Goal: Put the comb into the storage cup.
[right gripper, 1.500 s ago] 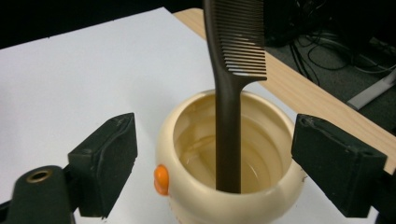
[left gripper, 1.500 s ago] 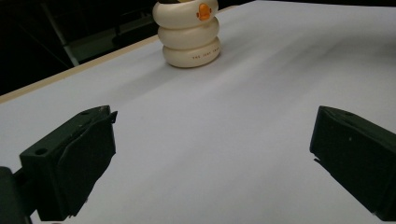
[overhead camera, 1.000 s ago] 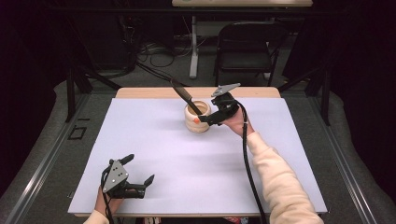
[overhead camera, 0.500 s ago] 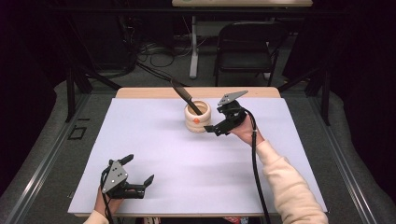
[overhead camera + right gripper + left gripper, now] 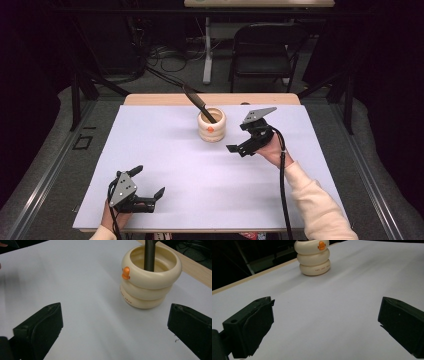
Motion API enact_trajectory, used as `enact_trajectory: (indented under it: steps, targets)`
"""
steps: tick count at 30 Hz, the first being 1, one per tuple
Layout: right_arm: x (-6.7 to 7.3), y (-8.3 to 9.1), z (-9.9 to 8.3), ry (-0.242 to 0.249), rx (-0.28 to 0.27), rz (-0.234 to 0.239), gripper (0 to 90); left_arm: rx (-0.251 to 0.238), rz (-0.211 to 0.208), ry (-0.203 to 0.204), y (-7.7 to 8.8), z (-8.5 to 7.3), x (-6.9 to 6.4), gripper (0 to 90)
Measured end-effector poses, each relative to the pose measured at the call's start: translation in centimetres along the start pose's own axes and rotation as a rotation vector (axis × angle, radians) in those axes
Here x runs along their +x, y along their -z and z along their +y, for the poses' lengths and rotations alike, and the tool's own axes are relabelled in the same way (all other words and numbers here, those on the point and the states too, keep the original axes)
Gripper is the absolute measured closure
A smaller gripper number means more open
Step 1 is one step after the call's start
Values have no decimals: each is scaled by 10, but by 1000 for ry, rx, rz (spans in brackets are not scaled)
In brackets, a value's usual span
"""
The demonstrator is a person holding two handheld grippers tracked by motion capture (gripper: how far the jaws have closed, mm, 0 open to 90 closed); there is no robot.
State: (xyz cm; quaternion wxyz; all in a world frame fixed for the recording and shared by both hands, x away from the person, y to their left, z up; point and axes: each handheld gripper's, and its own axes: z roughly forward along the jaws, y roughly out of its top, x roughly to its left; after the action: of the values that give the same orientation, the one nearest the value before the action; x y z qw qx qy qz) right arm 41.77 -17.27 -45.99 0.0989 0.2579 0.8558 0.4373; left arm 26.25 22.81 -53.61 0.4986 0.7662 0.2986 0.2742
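A cream holder made of three stacked rings (image 5: pixel 211 127) with an orange spot stands at the back middle of the white table cover (image 5: pixel 165 145). A dark utensil handle (image 5: pixel 197 103) leans out of it toward the back left. My right gripper (image 5: pixel 239 137) hovers open just right of the holder, a short gap away, holding nothing. Its own view shows the holder (image 5: pixel 147 282) and the handle (image 5: pixel 149 255) ahead to the right of the wide-apart jaws (image 5: pixel 115 332). My left gripper (image 5: pixel 148 181) rests open near the front left edge, with the holder (image 5: pixel 313 257) far ahead.
A strip of bare wooden table (image 5: pixel 150 99) shows behind the white cover. A black chair (image 5: pixel 262 47) and floor cables (image 5: pixel 160 52) lie beyond the table. The table's front edge runs just below the left hand (image 5: pixel 107 220).
My right gripper has drawn back from the holder, toward the right and nearer the person, with its jaws apart. The left gripper has stayed put.
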Motion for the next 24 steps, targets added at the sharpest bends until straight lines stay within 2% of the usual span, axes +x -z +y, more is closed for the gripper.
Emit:
enact_trajectory:
  steps: [8,19,24]
  targets:
    - [7,9,-13,-5,6,0,0,-1,2,1,0,0,0,2]
    - [28,21,-30,18,12,4,0,0,2,-1,1,0,0,2]
    - [33,26,-40,17,11,-11,0,-1,0,-1,0,0,0,2]
